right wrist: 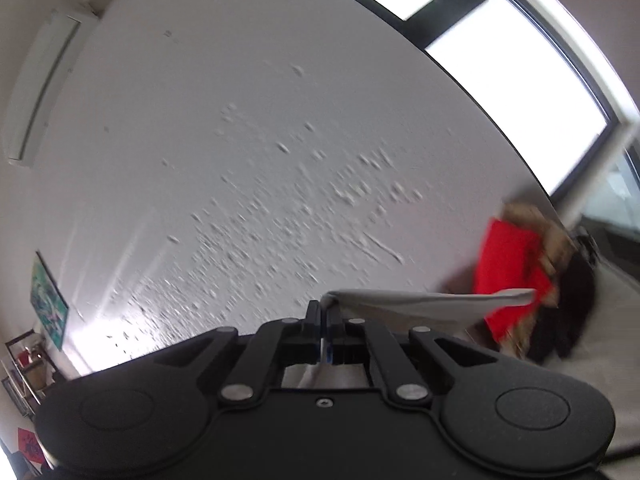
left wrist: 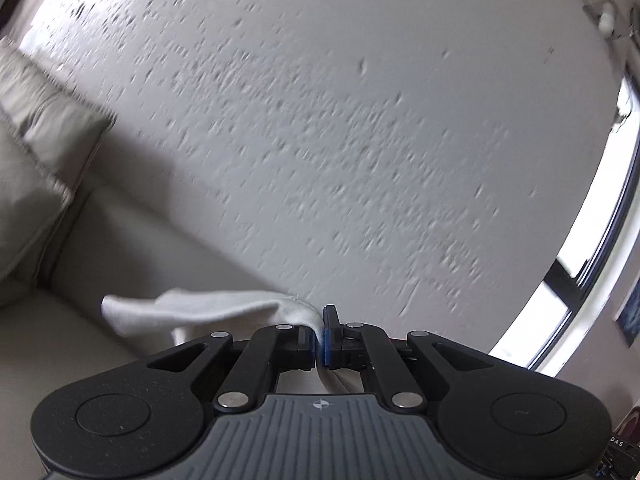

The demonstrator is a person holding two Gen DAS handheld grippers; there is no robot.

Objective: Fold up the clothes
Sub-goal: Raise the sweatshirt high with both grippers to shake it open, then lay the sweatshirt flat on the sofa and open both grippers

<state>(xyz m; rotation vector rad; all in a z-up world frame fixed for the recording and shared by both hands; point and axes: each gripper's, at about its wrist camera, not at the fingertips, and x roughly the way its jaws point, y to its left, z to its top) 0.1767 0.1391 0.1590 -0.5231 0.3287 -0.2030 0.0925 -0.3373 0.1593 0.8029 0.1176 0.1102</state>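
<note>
My left gripper is shut on a white garment. The cloth trails left from the jaws over a beige sofa and more of it hangs below them. My right gripper is shut on a white-grey garment whose cloth streams right from the jaws toward a red cushion. Both grippers are raised and tilted up toward a textured white wall. I cannot tell whether both hold the same garment.
A beige sofa with a grey cushion lies at the left. A red cushion and dark and tan clothes pile at the right. Windows, a wall air conditioner and a picture line the walls.
</note>
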